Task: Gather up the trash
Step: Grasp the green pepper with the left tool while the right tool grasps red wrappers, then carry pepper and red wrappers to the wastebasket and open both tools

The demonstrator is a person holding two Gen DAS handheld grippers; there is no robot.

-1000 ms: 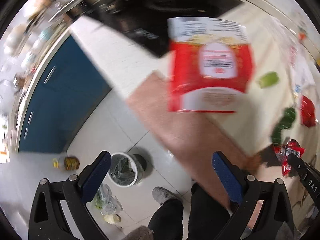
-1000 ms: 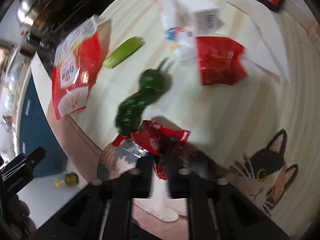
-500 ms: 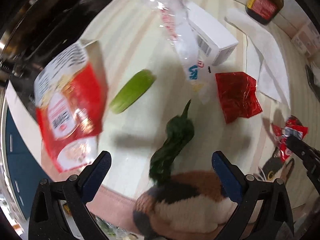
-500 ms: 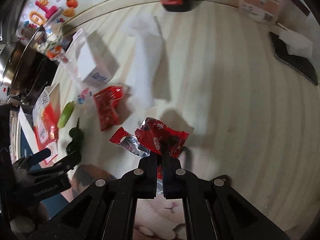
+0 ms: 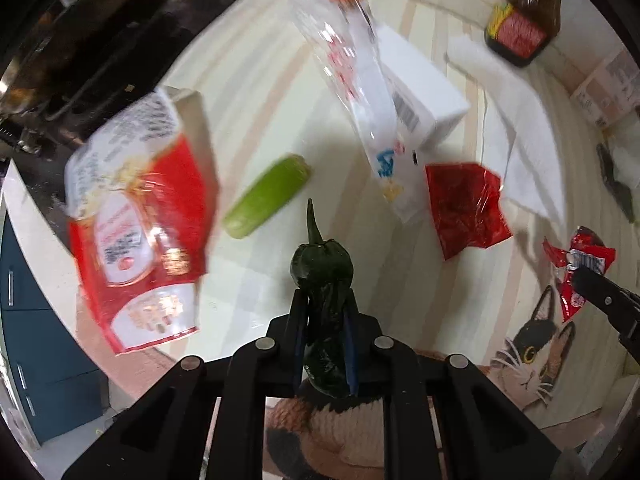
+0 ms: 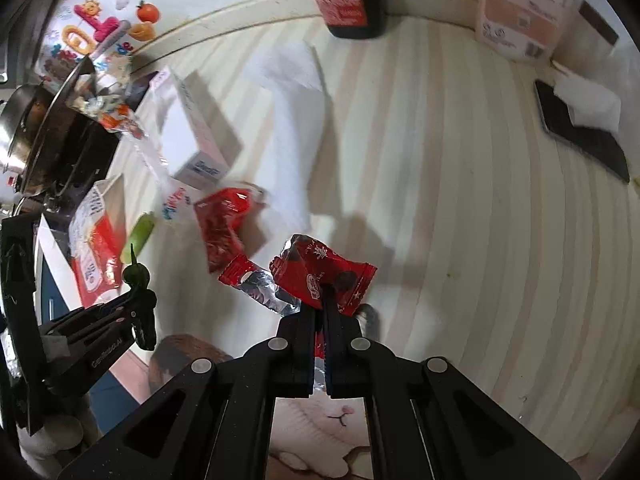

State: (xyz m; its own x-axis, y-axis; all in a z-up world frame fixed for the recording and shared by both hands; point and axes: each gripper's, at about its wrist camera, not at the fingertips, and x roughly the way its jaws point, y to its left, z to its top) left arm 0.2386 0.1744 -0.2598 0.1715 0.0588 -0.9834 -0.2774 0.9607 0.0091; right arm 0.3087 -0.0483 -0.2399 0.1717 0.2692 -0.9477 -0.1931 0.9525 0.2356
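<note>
My left gripper [image 5: 325,304] is shut on a dark green wilted pepper [image 5: 322,268], stem pointing forward, held just above the striped counter; it also shows in the right wrist view [image 6: 136,276]. My right gripper [image 6: 320,308] is shut on a red candy wrapper [image 6: 324,272] with silver foil, also seen at the right of the left wrist view [image 5: 576,264]. On the counter lie a crumpled red wrapper [image 5: 464,208], a red and white snack bag [image 5: 140,220], a clear plastic bag [image 5: 360,92] and a light green vegetable piece [image 5: 268,196].
A white box [image 5: 424,96], white paper towel [image 5: 528,148] and a brown sauce bottle [image 5: 524,20] stand further back. A black stove with pans [image 5: 92,52] is at the left. A black phone with a white cloth [image 6: 580,128] lies at the right. A cat-print mat [image 5: 528,352] covers the near edge.
My left gripper swung from the floor and bin to the counter, then closed on the green pepper. My right gripper kept its hold on the red candy wrapper and lifted it.
</note>
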